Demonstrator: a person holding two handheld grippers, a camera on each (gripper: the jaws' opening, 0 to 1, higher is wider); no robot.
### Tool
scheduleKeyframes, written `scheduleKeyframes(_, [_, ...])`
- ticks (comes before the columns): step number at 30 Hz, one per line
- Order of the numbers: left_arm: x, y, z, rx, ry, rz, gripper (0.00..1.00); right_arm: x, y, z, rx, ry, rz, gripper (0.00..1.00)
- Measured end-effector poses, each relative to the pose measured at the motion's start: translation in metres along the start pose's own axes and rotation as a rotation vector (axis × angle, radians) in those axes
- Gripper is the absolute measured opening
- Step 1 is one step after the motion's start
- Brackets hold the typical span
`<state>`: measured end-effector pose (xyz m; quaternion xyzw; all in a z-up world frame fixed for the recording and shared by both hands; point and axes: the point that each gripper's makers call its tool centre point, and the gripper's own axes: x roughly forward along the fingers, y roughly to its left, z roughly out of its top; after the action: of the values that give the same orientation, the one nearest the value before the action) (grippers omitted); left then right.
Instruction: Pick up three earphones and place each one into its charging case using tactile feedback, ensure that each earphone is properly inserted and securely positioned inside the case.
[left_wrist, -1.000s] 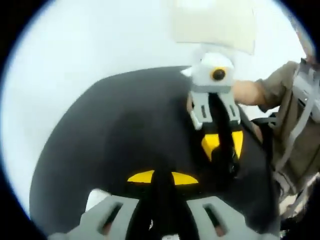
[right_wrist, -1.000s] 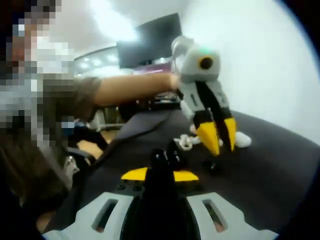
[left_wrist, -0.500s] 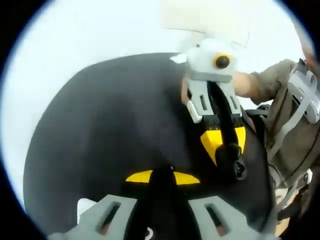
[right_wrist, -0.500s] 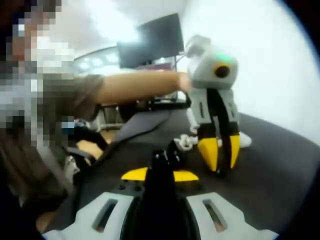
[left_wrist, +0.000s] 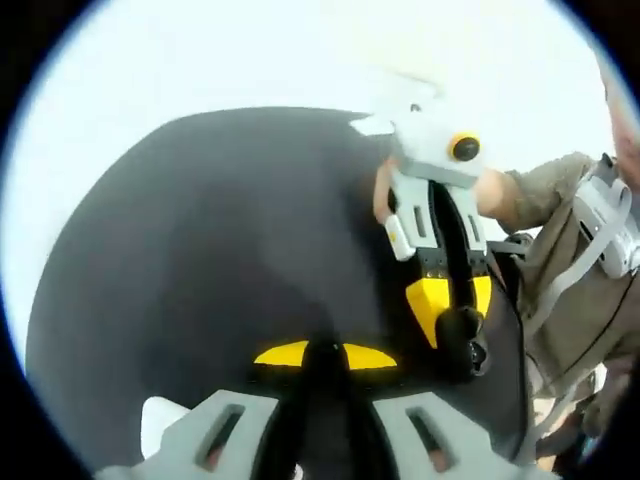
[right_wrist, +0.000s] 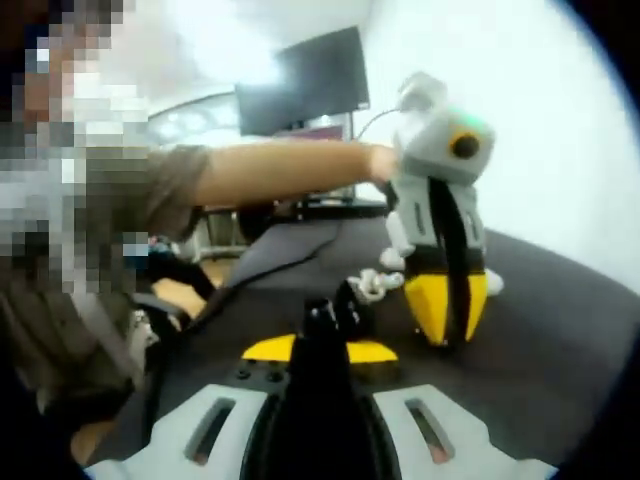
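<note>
My right gripper (right_wrist: 320, 350) is shut on a black earphone (right_wrist: 335, 305) that sticks up between its yellow tips. The left gripper view has this gripper (left_wrist: 455, 320) coming in from the right, the black earphone (left_wrist: 462, 335) at its tips. My left gripper (left_wrist: 325, 352) looks shut; whether it holds anything is lost against the black mat (left_wrist: 200, 250). From the right gripper view, the left gripper (right_wrist: 446, 335) stands upright with its tips down on the mat (right_wrist: 560, 330). Small white earphone parts (right_wrist: 372, 285) lie just behind it.
The black mat lies on a white table (left_wrist: 150, 80). A white object (left_wrist: 160, 425) sits on the mat near my left jaws. Another white piece (right_wrist: 490, 283) lies past the left gripper. A person's arm (right_wrist: 280, 175) reaches across; a dark monitor (right_wrist: 320, 75) stands behind.
In the right gripper view the left gripper has shifted right, swung upright and come down onto the mat. The right gripper keeps its hold on the black earphone.
</note>
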<state>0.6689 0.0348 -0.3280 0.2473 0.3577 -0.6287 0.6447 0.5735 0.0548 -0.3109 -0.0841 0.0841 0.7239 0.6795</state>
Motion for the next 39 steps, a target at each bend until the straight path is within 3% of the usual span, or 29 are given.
scheduleKeyframes(5, [-0.004, 0.001, -0.003, -0.038, -0.013, 0.031, 0.09, 0.000, 0.000, 0.000, -0.001, 0.000, 0.001, 0.18])
scheduleKeyframes(10, [-0.029, 0.003, -0.007, -0.024, -0.083, 0.149, 0.08, 0.001, -0.001, 0.000, -0.002, 0.000, 0.000, 0.18])
scheduleKeyframes(15, [-0.059, 0.003, -0.010, 0.014, -0.134, 0.323, 0.08, 0.002, -0.001, 0.000, -0.001, 0.000, 0.001, 0.18])
scheduleKeyframes(17, [-0.071, -0.001, -0.005, 0.043, -0.183, 0.391, 0.08, 0.002, -0.001, -0.001, -0.002, 0.000, 0.000, 0.18])
scheduleKeyframes(21, [-0.094, -0.023, 0.006, 0.167, -0.289, 0.564, 0.08, 0.001, -0.002, -0.001, 0.001, 0.001, -0.002, 0.18])
scheduleKeyframes(23, [-0.101, -0.038, 0.011, 0.287, -0.338, 0.680, 0.08, 0.001, -0.003, -0.002, 0.008, 0.001, -0.001, 0.18])
scheduleKeyframes(29, [-0.091, -0.077, 0.012, 0.416, -0.409, 0.743, 0.08, 0.000, -0.004, -0.002, 0.007, 0.001, -0.003, 0.18])
scheduleKeyframes(32, [-0.082, -0.086, 0.010, 0.491, -0.382, 0.764, 0.08, 0.000, -0.005, -0.003, 0.009, 0.002, -0.003, 0.18])
scheduleKeyframes(33, [-0.076, -0.085, 0.006, 0.511, -0.339, 0.769, 0.08, -0.001, -0.005, -0.003, 0.007, 0.002, -0.003, 0.18])
scheduleKeyframes(39, [-0.063, -0.088, 0.006, 0.523, -0.342, 0.749, 0.08, -0.001, -0.006, -0.004, 0.007, 0.002, -0.003, 0.18])
